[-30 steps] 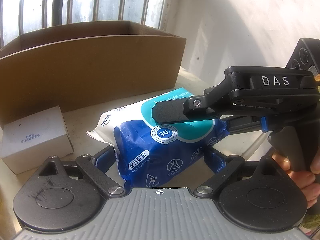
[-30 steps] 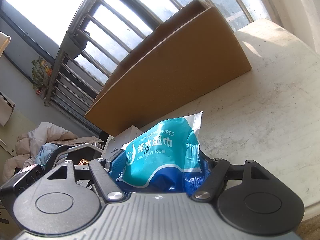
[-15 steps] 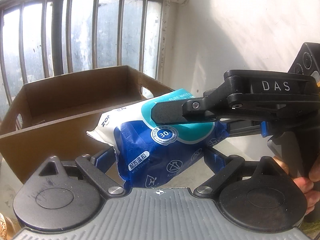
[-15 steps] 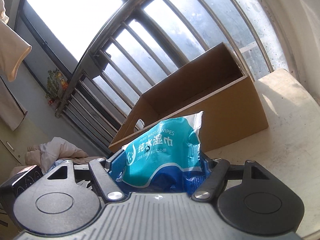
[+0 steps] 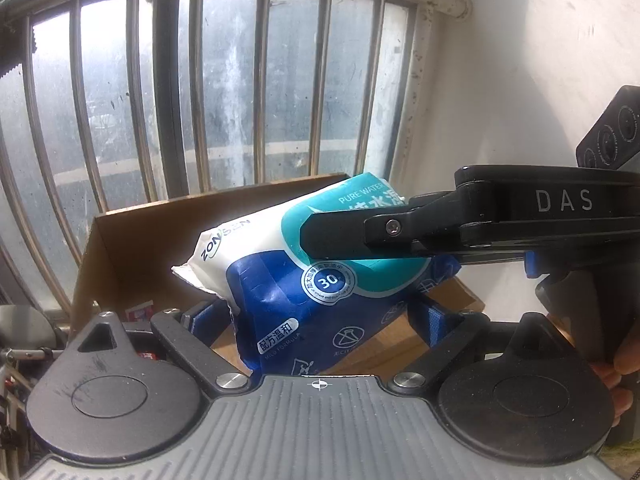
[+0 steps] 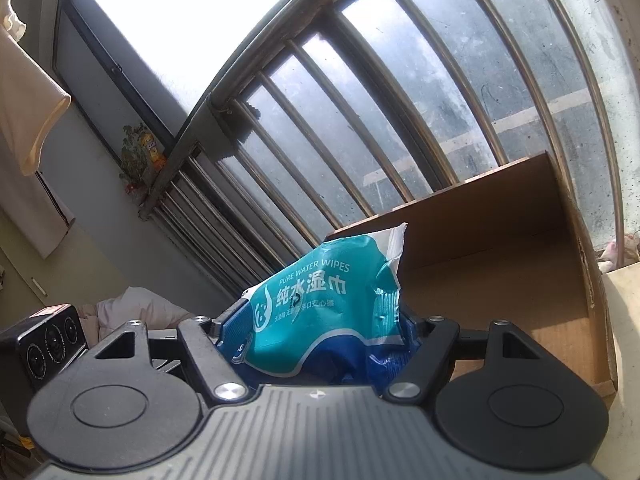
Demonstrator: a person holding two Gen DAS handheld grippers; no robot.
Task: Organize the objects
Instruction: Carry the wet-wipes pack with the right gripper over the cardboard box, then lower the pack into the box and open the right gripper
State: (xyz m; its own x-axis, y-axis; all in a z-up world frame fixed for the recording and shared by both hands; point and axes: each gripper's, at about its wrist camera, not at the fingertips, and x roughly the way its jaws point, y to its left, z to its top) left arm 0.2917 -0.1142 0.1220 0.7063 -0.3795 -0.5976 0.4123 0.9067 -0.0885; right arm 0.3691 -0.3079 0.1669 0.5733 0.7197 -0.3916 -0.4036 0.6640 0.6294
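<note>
Both grippers grip one pack of wet wipes (image 5: pixel 320 280), blue and teal with a white end, and carry it in the air in front of the barred window (image 5: pixel 200 100).

Left gripper (image 5: pixel 316 320): blue pads pressed against the lower blue part of the pack from either side, jaws set wide around it. The pack sits tilted, its white crimped end pointing left and slightly down, its teal end rising to the right.

Right gripper (image 6: pixel 316 320): clamped on the teal end of the same pack, one pad on each side. In the left wrist view this gripper reaches in from the right, one black finger (image 5: pixel 340 236) lying flat across the teal face of the pack. A person's fingers (image 5: pixel 624 364) show at the right edge, wrapped round its handle.

Cardboard box (image 5: pixel 120 248): open-topped, brown, standing directly behind and below the pack, up against the window bars. The pack hangs over the box opening, clear of the walls. The box's inner wall and a stretch of floor show in the right wrist view (image 6: pixel 500 260). Something small and red lies inside at the left (image 5: pixel 140 312); too little of it is visible to identify.

Table (image 6: pixel 628 320): a pale strip of it shows to the right of the box.

White wall (image 5: pixel 520 80) to the right of the window.
</note>
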